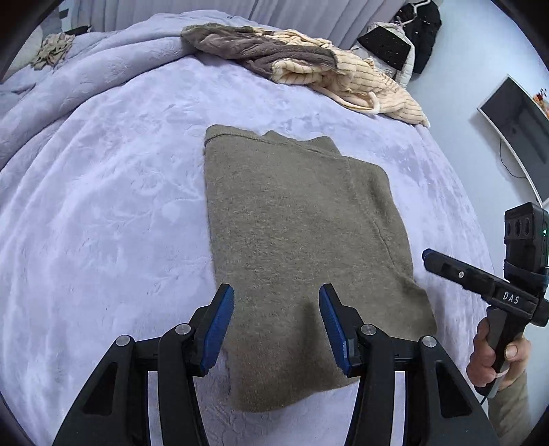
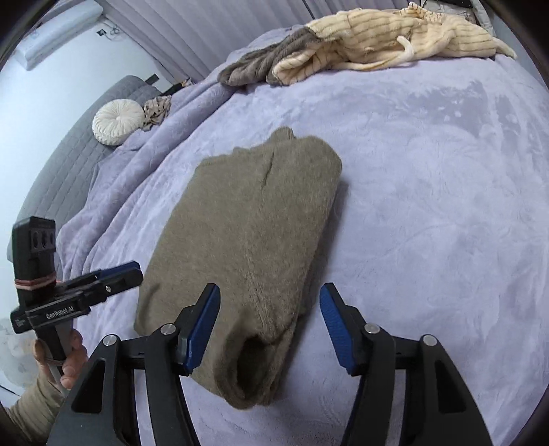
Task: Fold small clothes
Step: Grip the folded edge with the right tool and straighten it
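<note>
An olive-grey knitted garment (image 1: 295, 219) (image 2: 254, 219) lies folded into a long rectangle on the lavender bedspread (image 1: 103, 206) (image 2: 429, 206). My left gripper (image 1: 276, 302) hovers over its near end, jaws apart, blue pads not pressing the cloth. In the right wrist view the left gripper (image 2: 132, 271) sits just off the garment's left edge. My right gripper (image 2: 271, 302) is open above the near right corner, where the folded layers gape, and nothing is pinched. From the left wrist view the right gripper (image 1: 442, 264) is beside the garment's right edge, in a hand.
A heap of cream-striped and grey clothes (image 1: 308, 65) (image 2: 377, 44) lies at the bed's far side. A small patterned cloth (image 1: 53, 49) (image 2: 158, 106) and a round white cushion (image 2: 118, 121) lie far left. Dark clothes (image 1: 418, 31) hang on the far wall.
</note>
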{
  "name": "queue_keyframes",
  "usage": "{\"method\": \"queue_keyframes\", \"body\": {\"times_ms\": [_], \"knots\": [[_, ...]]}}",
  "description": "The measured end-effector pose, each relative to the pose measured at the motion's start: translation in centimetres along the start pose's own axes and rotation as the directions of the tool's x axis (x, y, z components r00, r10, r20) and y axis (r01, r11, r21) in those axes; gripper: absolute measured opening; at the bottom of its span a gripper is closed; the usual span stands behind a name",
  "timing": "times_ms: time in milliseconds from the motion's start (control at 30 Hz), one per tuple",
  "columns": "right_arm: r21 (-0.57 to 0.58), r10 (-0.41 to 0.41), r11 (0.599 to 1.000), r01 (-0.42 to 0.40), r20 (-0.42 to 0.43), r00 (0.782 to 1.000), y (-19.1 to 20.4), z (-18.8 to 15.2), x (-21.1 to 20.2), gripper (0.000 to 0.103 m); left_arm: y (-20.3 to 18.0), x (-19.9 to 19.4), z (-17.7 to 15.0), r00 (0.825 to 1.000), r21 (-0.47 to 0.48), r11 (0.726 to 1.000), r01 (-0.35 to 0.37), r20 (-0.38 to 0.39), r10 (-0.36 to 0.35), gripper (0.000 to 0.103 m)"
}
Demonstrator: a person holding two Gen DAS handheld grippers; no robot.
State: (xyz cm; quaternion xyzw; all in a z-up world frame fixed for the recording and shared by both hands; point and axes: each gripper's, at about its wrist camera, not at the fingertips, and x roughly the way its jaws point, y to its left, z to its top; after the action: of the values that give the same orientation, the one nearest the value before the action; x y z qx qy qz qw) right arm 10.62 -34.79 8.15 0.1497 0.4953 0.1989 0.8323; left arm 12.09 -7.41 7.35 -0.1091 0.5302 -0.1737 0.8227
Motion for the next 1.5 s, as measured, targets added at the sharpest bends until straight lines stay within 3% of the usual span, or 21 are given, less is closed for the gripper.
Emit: {"method": "queue_keyframes", "body": {"times_ms": [100,167,233,267,367,433,533,633,733,767,800,900,933,1067,1100,1133,1167,1267,1333,1500], "knots": [[0.066,-0.021,0.998,0.021,0.006,1.0,-0.6,2.7,1.8,0.071,1.9,2.0,0.7,0.997,-0.099,0.993,0.06,-0.042,-0.064,0.053],[0.124,-0.011,0.992,0.015,-0.032,0.999,-1.2,4.2,4.1,0.066,2.9,3.1,1.0,0.989,-0.155,0.98,0.124,-0.054,-0.134,0.062],[0.115,-0.003,0.993,0.01,-0.061,0.998,-0.7,5.4,6.1,0.024,3.6,3.4,1.2,0.99,-0.177,0.976,0.131,-0.038,-0.139,0.057],[0.074,-0.036,0.996,0.041,-0.074,0.997,0.3,5.9,7.0,0.024,4.2,3.3,1.3,0.989,-0.193,0.972,0.136,-0.027,-0.143,0.044],[-0.088,-0.067,0.994,0.063,-0.037,0.997,3.8,6.6,7.3,0.021,5.6,2.8,1.1,0.99,-0.219,0.966,0.136,-0.015,-0.143,0.043],[-0.137,-0.075,0.988,0.07,-0.025,0.997,5.0,7.1,7.5,0.02,5.6,2.5,1.0,0.992,-0.204,0.971,0.122,-0.017,-0.128,0.043],[-0.132,-0.135,0.983,0.127,-0.05,0.99,3.7,6.7,8.3,0.021,4.4,1.9,1.3,0.994,-0.152,0.984,0.097,-0.023,-0.102,0.043],[-0.073,-0.109,0.992,0.105,-0.055,0.993,1.8,6.0,7.4,0.022,2.9,0.5,1.7,0.997,-0.103,0.992,0.075,0.005,-0.075,0.044],[-0.067,-0.132,0.989,0.129,-0.041,0.99,1.7,5.5,6.0,0.022,1.2,-1.0,2.4,0.993,-0.057,0.993,0.107,0.052,-0.105,0.045],[-0.078,-0.137,0.988,0.134,-0.03,0.99,2.1,5.3,5.4,0.023,0.7,-1.0,2.6,0.995,-0.041,0.995,0.088,0.053,-0.086,0.054],[-0.087,-0.143,0.986,0.14,-0.026,0.989,2.4,5.1,5.0,0.025,0.2,-0.7,2.7,0.997,-0.034,0.997,0.069,0.049,-0.068,0.059],[-0.071,-0.122,0.99,0.119,-0.027,0.992,3.0,3.8,3.8,0.052,-0.5,0.3,2.7,0.997,-0.04,0.996,0.077,0.013,-0.077,0.06],[-0.066,-0.117,0.991,0.115,-0.022,0.993,3.2,2.9,3.3,0.056,-0.6,0.3,2.5,0.997,-0.048,0.996,0.077,0.01,-0.077,0.06],[-0.038,-0.065,0.997,0.064,-0.015,0.998,3.6,-1.0,2.0,0.056,-1.7,0.4,1.3,0.997,-0.021,0.997,0.08,0.009,-0.079,0.06],[-0.038,-0.069,0.997,0.068,-0.02,0.997,3.6,-2.0,2.0,0.051,-1.9,1.0,1.1,0.998,-0.009,0.998,0.065,-0.005,-0.065,0.06],[-0.04,-0.08,0.996,0.079,-0.03,0.996,3.6,-2.8,2.2,0.017,-2.1,1.5,0.7,0.998,0.0,0.999,0.054,-0.02,-0.054,0.06],[-0.052,-0.089,0.995,0.086,-0.052,0.995,3.6,-3.5,2.8,0.008,-2.2,1.9,0.4,0.998,0.007,0.999,0.045,-0.033,-0.045,0.06],[-0.004,-0.062,0.998,0.062,-0.064,0.996,2.7,-4.9,3.0,0.007,-2.7,1.1,-0.3,0.998,0.019,0.999,0.05,-0.026,-0.05,0.06],[0.024,-0.042,0.999,0.043,-0.021,0.999,2.2,-5.9,1.5,0.007,-3.2,0.7,-0.9,0.998,0.043,0.997,0.057,-0.031,-0.056,0.06],[0.007,-0.063,0.998,0.064,-0.038,0.997,2.0,-6.8,1.9,0.009,-4.0,1.8,-1.4,0.999,0.109,0.994,-0.017,-0.049,0.022,0.06]]}}
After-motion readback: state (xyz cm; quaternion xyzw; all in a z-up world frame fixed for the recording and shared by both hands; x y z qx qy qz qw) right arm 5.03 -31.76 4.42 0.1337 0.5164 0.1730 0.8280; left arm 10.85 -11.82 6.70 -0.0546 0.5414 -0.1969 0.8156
